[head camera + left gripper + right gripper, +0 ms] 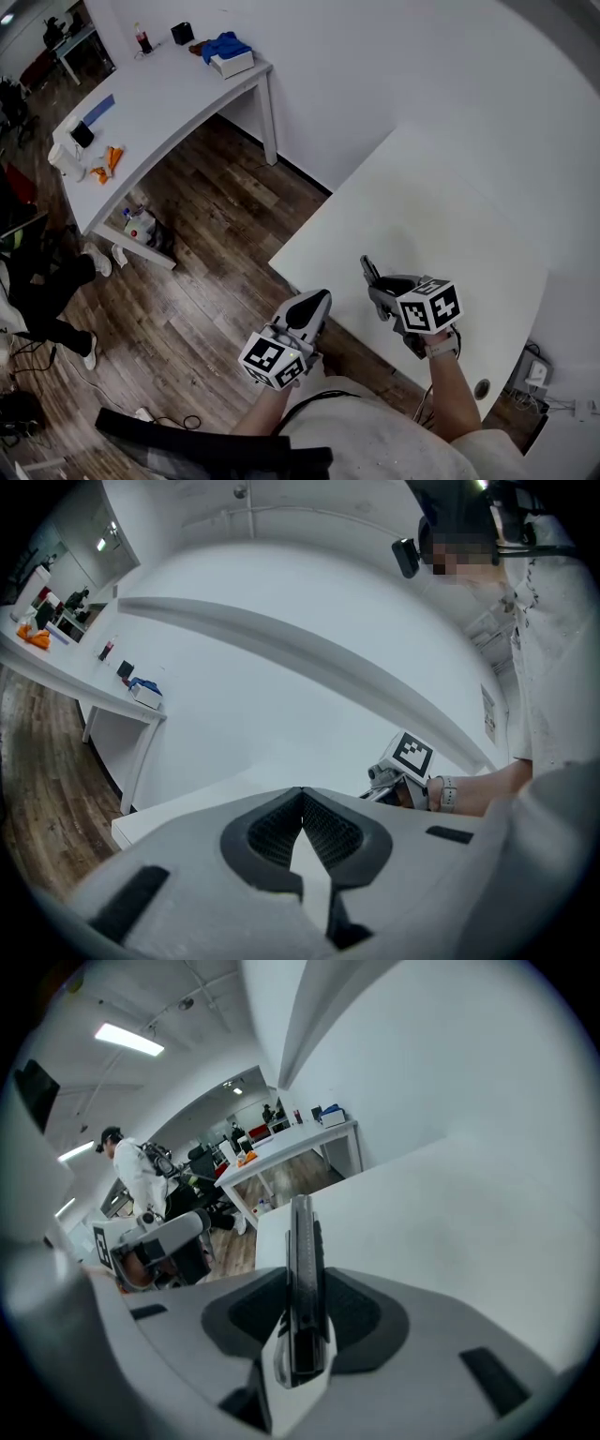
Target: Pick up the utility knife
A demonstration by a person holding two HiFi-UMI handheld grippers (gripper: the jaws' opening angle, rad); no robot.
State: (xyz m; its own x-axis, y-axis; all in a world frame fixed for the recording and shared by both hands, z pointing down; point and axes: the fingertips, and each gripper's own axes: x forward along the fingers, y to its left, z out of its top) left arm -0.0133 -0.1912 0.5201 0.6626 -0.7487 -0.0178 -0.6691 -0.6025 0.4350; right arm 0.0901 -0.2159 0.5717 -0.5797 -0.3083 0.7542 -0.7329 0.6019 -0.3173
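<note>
Right tongs point(302, 1290) gripping utility knife point(301, 1232)

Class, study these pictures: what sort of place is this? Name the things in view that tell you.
Probably an office or workshop room: a long white table carrying a bottle and a white box, a wood-pattern floor, and a strip light on the ceiling.

floor point(202, 272): dark wood planks | wall point(394, 66): white | near table point(441, 225): white | far table point(169, 103): white, cluttered

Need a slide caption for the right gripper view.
Right tongs clamped on the utility knife, held edge-on over the white table.
</note>
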